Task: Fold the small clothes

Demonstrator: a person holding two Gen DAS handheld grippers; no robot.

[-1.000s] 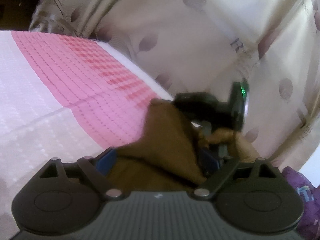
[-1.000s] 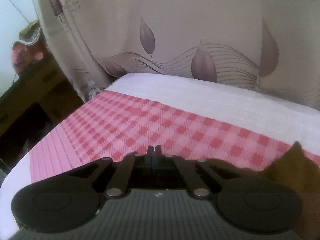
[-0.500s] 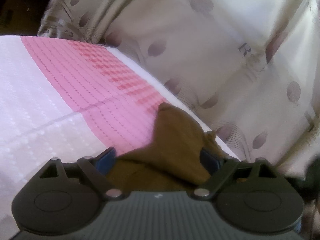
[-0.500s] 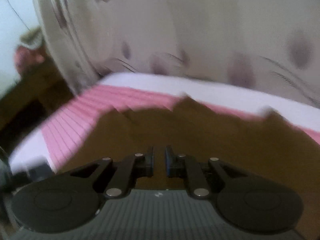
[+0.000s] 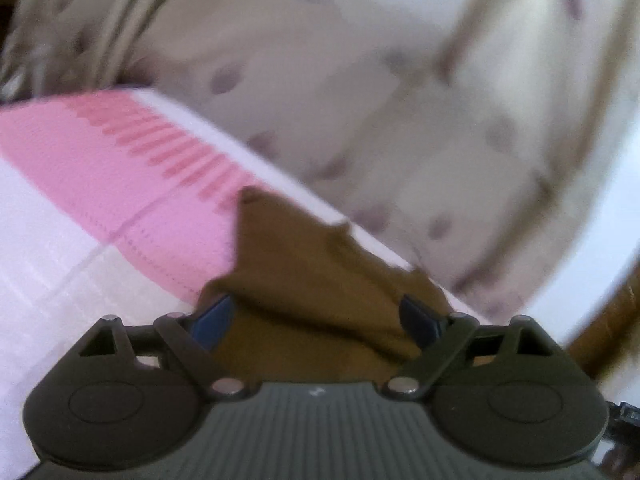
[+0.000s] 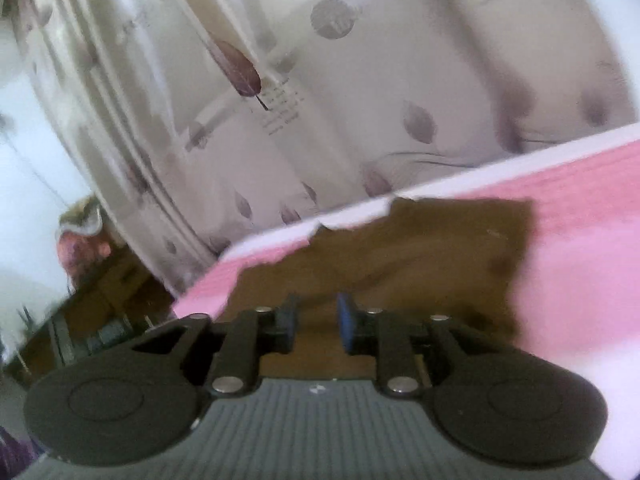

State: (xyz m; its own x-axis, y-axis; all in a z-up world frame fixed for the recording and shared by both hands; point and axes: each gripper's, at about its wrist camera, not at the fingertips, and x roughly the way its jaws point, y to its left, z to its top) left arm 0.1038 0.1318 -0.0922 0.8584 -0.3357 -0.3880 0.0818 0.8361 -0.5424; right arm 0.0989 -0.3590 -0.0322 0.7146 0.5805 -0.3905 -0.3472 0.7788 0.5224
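Your left gripper [image 5: 316,318] fingers [image 5: 212,316] are spread wide with the brown garment [image 5: 304,264] bunched between them; whether the pads press it, can't tell. Your right gripper [image 6: 318,322] fingers are opening, nothing gripped, garment lying just ahead and beneath on the pink-and-white bed cover [image 6: 580,248]. Curtain [image 6: 400,80] behind.

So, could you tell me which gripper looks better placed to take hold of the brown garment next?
Probably left: the left gripper has brown garment bunched between wide jaws; the right gripper hovers, jaws opening.
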